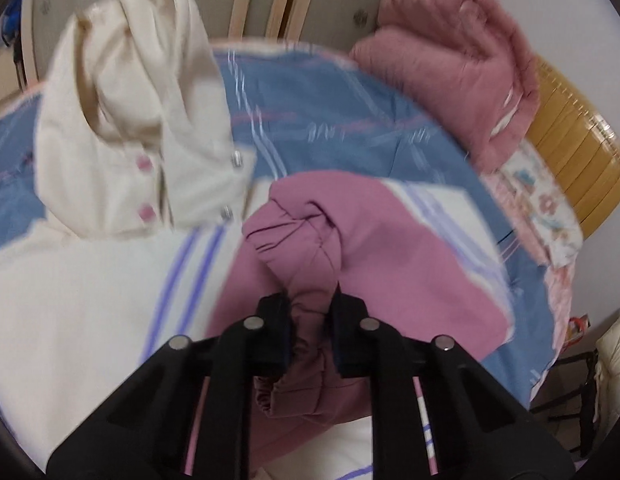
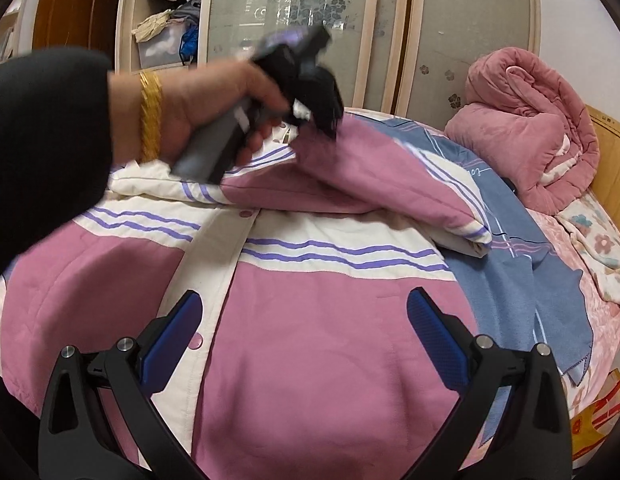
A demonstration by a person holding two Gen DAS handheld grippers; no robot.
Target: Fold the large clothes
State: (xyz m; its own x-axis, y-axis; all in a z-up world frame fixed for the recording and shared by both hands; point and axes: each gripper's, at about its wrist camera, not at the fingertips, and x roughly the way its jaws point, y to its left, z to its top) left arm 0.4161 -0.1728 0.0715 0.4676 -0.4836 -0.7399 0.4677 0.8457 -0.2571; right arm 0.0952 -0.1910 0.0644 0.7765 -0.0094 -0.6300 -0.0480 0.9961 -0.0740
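Padding makes the pink-and-cream jacket [image 2: 310, 320] soft, bulky and springy. Left gripper [image 1: 310, 320] pinches its sleeve cuff [image 1: 298, 360], a firm hold; right gripper [image 2: 306, 344] hovers with jaws spread, empty.

The left wrist view looks along its fingers, close over the jacket sleeve [image 1: 310, 248]. The right wrist view sits farther back. Both share the pink quilt [image 2: 530, 128] ahead.

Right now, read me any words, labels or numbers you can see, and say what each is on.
No text reads clearly.
Cursive script on the blue blanket: upside down and too small to read.
Pink and white jacket: stripes and snaps only, no lettering.
Wardrobe doors: floral pattern, no words.
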